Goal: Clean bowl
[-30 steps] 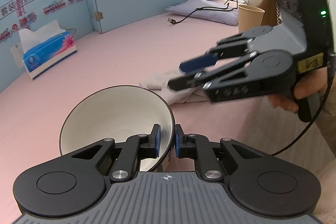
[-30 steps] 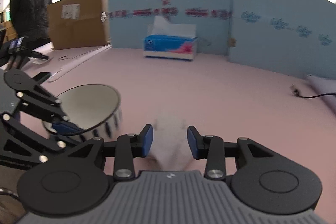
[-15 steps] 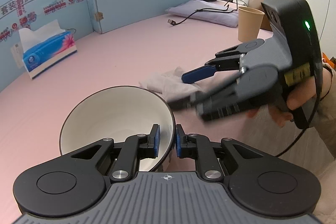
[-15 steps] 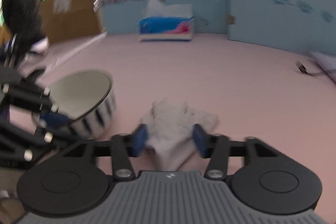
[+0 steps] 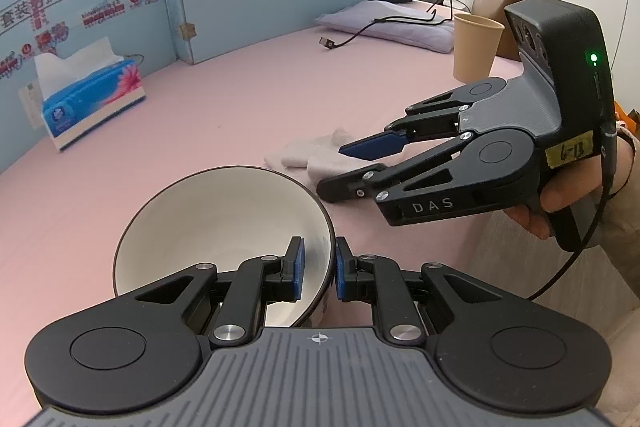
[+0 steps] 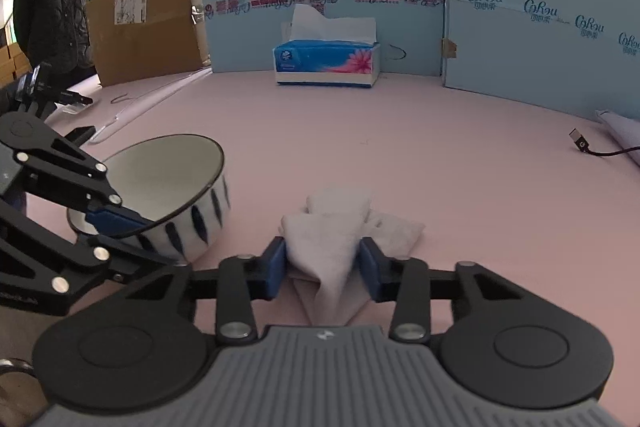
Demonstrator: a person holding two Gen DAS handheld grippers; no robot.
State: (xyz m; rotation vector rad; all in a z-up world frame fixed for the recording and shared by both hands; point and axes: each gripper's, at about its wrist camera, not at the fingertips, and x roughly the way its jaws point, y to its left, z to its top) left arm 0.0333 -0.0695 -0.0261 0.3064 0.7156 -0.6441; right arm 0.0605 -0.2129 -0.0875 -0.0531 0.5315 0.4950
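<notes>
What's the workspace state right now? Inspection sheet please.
Surface: pink table, no spills seen.
Job's things: bowl tilted, inside white; white cloth crumpled beside it.
Clutter: tissue box, paper cup, lilac pad.
Grippers: left gripper shut on bowl rim; right gripper closing, cloth between its pads.
Cables: black USB cable loose on table.
Surroundings: blue foam boards, cardboard box, a person standing.

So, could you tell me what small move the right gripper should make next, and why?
Probably finish closing on the white cloth and lift it toward the bowl. The right gripper is closing with the cloth bunched between its pads, still lying on the pink table, while the left gripper already pinches the bowl's rim, holding it tilted and ready for wiping.
</notes>
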